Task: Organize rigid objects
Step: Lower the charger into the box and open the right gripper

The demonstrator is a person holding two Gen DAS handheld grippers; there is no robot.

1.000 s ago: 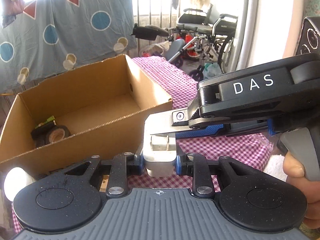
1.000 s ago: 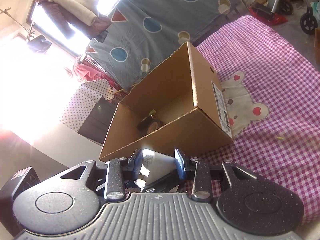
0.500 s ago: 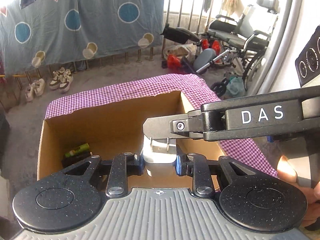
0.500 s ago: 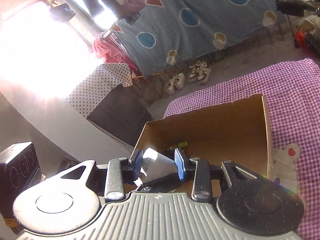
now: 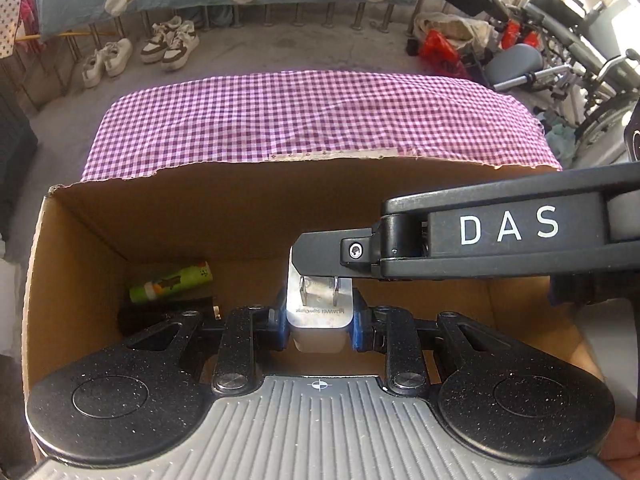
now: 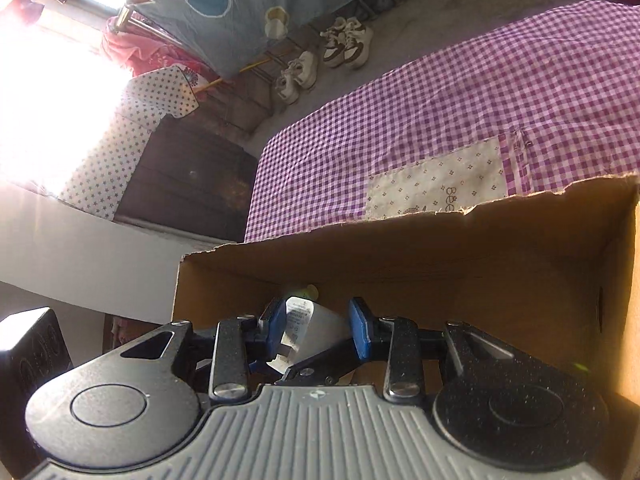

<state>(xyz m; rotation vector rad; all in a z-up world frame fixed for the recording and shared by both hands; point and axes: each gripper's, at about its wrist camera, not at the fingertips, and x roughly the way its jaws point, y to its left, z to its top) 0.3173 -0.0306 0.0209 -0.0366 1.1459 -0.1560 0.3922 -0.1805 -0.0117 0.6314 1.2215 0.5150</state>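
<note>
Charger [image 5: 319, 318]: white wall plug block, two metal prongs facing up toward the left wrist camera, printed label on the prong face. Judged light, fully rigid, hard plastic shell, smooth and probably a bit slippery on flat faces; not fragile, though the prongs could bend if knocked. Best hold is across two opposite flat sides of the body, clear of the prongs

Left claw [image 5: 319, 328]: blue pads pressed on the left and right sides of the charger, narrow gap, pinching it squarely. Points steeply down into the box [image 5: 224, 216]

Right claw [image 6: 316, 330]: comes in from the right, nearly crosswise to the left one, tilted down less steeply. In its own view the blue pads flank the same charger; the left pad touches the labelled end, the right pad looks to sit at the body's far edge, contact there hard to confirm. I read it as a second pinch on the charger, so both claws share one object

Location: charger hangs in the air above the box floor, roughly mid-box, not resting on anything. Box sits on the checked cloth [image 5: 312, 120], at its near edge. A green tube [image 5: 171, 282] lies on a dark item [image 5: 160, 312] in the box's left part, well apart from the charger

Judgement: a short drop should do no harm; one claw must let go first to avoid twisting
</note>
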